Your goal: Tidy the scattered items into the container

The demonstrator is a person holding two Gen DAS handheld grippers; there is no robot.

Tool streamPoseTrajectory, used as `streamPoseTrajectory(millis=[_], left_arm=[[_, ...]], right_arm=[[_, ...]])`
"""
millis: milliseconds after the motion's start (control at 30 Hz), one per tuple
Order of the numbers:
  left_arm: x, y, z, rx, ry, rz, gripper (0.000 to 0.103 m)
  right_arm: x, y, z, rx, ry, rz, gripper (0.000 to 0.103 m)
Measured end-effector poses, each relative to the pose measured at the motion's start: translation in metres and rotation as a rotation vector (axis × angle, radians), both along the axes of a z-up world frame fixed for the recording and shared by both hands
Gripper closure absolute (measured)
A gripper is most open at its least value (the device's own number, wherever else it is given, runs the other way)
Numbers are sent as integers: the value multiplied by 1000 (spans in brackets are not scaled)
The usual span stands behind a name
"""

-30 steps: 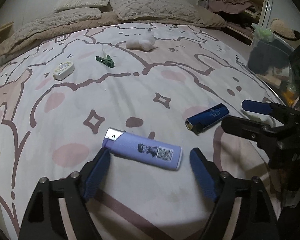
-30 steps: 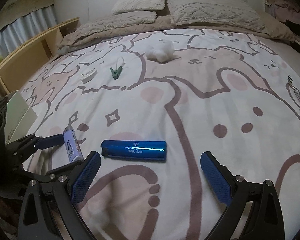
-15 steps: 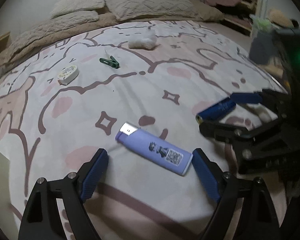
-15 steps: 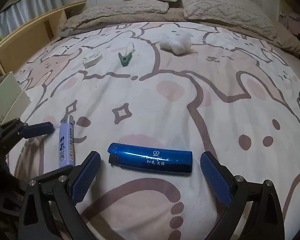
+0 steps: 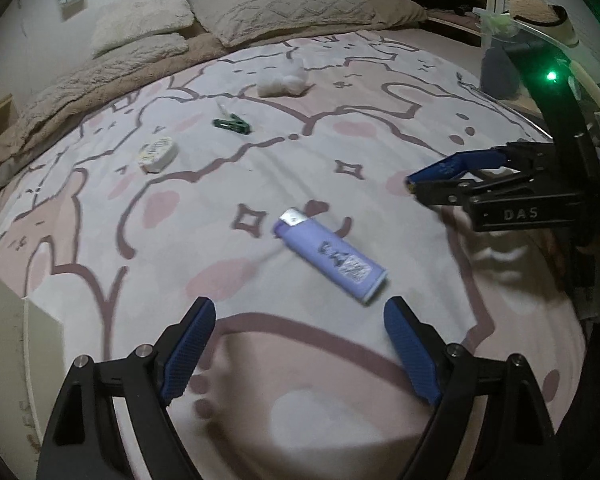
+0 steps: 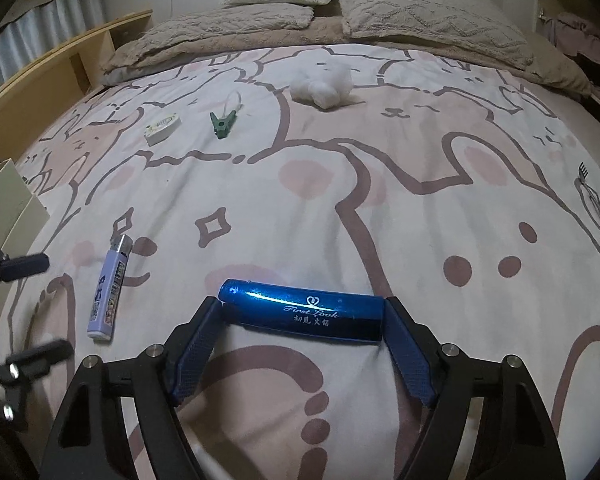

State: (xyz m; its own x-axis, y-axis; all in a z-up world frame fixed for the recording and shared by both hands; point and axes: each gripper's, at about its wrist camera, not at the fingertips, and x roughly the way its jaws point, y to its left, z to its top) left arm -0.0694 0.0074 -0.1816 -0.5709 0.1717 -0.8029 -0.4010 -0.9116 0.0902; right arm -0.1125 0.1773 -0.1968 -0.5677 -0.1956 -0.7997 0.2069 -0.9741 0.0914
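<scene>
A dark blue lighter (image 6: 304,314) lies crosswise on the cartoon-print bedspread (image 6: 380,152). My right gripper (image 6: 302,306) is closing on it, and its fingertips touch the lighter's two ends. The same gripper (image 5: 432,184) shows in the left wrist view at the right. A pale purple lighter (image 5: 332,256) lies slanted just beyond the tips of my left gripper (image 5: 300,320), which is open with nothing between its fingers. It appears again, the purple lighter (image 6: 110,294), beside the left gripper (image 6: 34,310). A cream box (image 5: 4,320) stands at the left edge.
Farther up the bed lie a green clip (image 6: 222,124), a small white oval case (image 6: 162,130) and a white fluffy wad (image 6: 322,84). Pillows (image 6: 428,20) and a beige blanket fill the head end. A comb (image 6: 592,196) lies at the right edge. A wooden shelf (image 6: 60,68) runs along the left.
The right gripper's fingers have come in from wide apart onto the ends of the dark blue lighter. The left gripper has drawn back and rolled a little; the purple lighter now lies ahead of its tips.
</scene>
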Motion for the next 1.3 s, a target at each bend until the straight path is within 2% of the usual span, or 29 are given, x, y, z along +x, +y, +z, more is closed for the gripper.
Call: streamPoseTrajectory(millis=[133,300,633,767,967,1133,1300], left_arm=[[-7,-9,-8,-18,-23,41,16],[-14,0,-18,-50,-38,24,16],[-30,12,-21,68,-73,36,16],[-35,16,-22,73,-63,38,13],[-37,22,-23,87,-49,22,9],[-41,19,-22,154,-68,34,6],[-43,17,-18,271,-106,43,6]], right_arm=[[3,6,1,7,-10,1,22],[9,14,2,8,-26,5,22],[14,14,1,42,-16,8,21],[14,12,-2,46,-10,17,15],[11,14,-3,17,-19,-11,15],[11,12,-3,15,-22,-22,16],[10,13,-4,11,-24,-21,16]])
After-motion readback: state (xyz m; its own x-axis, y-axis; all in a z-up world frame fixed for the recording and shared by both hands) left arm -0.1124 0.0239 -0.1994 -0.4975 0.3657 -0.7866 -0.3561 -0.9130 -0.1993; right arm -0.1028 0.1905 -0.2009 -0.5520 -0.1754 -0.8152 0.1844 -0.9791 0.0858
